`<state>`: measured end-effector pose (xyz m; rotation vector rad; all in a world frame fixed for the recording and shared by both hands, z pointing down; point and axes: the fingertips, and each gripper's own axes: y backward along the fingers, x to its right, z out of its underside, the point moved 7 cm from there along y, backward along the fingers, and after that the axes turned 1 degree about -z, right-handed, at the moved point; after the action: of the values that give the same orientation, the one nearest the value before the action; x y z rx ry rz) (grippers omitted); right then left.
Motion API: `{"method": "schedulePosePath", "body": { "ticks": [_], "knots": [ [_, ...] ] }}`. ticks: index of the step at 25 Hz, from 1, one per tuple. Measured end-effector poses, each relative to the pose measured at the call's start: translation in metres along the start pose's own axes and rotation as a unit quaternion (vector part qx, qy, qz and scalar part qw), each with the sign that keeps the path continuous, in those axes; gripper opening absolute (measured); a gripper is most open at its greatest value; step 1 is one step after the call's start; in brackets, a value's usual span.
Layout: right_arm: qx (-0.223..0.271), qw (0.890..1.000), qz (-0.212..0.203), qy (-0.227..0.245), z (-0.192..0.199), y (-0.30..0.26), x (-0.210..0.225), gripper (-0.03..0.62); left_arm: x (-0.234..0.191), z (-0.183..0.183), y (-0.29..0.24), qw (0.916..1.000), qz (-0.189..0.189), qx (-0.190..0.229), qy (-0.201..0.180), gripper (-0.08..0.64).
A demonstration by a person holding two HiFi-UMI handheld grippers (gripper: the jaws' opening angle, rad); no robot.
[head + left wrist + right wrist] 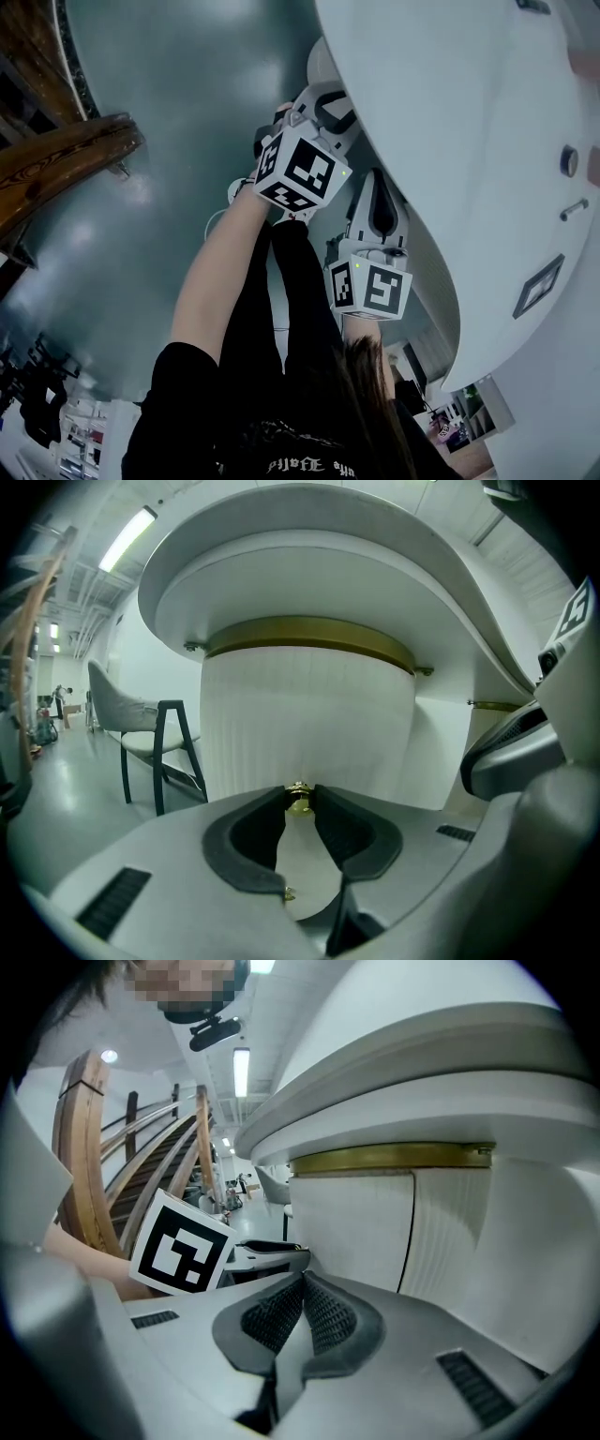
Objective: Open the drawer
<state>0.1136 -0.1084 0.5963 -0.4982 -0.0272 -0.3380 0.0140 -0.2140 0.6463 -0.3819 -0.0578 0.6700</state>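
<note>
Drawer knob (299, 802) pinched in L claw (299, 790), R claw (301, 1280) closed.

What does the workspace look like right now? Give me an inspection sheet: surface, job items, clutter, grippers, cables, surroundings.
Surface: white curved counter top, overhanging the drawer.
Job's things: white ribbed curved drawer front under a brass band; it appears flush with the ribbed panel beside it, so not yet pulled out. Small brass knob low on its middle.
Clutter: nothing seen.
Grippers: left gripper shut on the small brass knob; right gripper shut and empty, held off the drawer front.
Cables: nothing seen.
Surroundings: glossy grey floor, white chair with black legs, curved wooden stair rail.
</note>
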Motion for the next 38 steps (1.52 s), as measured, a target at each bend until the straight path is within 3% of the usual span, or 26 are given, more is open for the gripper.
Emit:
{"method": "schedulePosePath", "body": {
  "ticks": [27,38],
  "knots": [
    [0.001,1.000,0.021,-0.021,-0.008,0.017,-0.007,0.026,0.000,-0.004,0.008,0.9997,0.000,-0.015,0.021,0.112],
    [0.007,0.999,0.019,-0.030,-0.006,0.020,-0.024,0.026,-0.011,0.020,0.074,0.9990,0.022,-0.034,0.019,0.112]
  ]
}}
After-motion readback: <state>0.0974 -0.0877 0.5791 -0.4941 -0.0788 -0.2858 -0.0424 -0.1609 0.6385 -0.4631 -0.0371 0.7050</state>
